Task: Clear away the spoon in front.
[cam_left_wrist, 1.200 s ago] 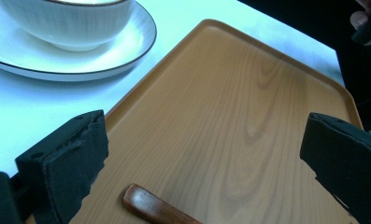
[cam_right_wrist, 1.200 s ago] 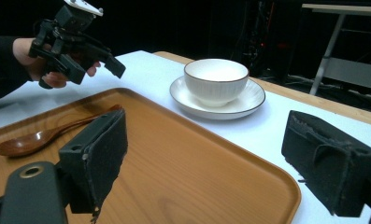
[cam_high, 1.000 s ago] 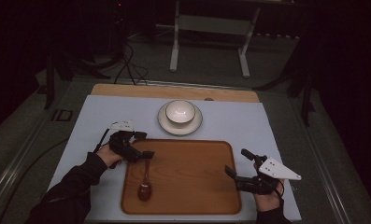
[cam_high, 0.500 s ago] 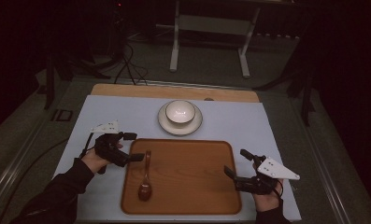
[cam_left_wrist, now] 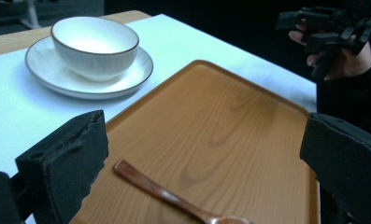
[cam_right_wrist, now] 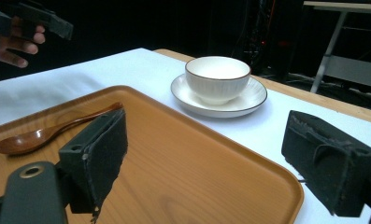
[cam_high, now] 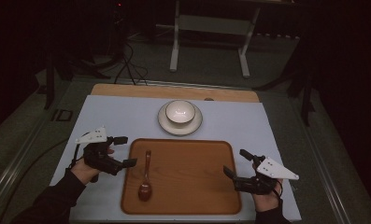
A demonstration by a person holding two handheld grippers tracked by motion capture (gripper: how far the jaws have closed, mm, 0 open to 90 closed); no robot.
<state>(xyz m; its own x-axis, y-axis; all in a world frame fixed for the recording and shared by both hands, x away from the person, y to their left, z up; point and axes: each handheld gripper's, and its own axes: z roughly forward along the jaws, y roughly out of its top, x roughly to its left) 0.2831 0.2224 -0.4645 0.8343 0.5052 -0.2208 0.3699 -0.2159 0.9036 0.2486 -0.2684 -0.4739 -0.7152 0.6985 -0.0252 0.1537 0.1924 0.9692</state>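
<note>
A brown wooden spoon (cam_high: 145,179) (cam_left_wrist: 174,198) (cam_right_wrist: 47,130) lies along the left side of the wooden tray (cam_high: 188,172), bowl end toward me. A white bowl (cam_high: 180,112) (cam_left_wrist: 95,46) (cam_right_wrist: 217,77) sits on a white saucer (cam_high: 195,125) behind the tray. My left gripper (cam_high: 123,150) (cam_left_wrist: 202,168) hovers open just left of the tray, beside the spoon's handle, holding nothing. My right gripper (cam_high: 237,163) (cam_right_wrist: 230,158) is open at the tray's right edge, also with nothing between its jaws.
A pale blue mat (cam_high: 248,119) covers the table, with a wooden strip (cam_high: 127,89) at its far edge. A metal stand (cam_high: 209,28) and cables (cam_high: 127,60) lie on the dark floor beyond.
My left gripper has drawn back leftward off the tray, leaving the spoon lying on it. The right gripper has stayed in place.
</note>
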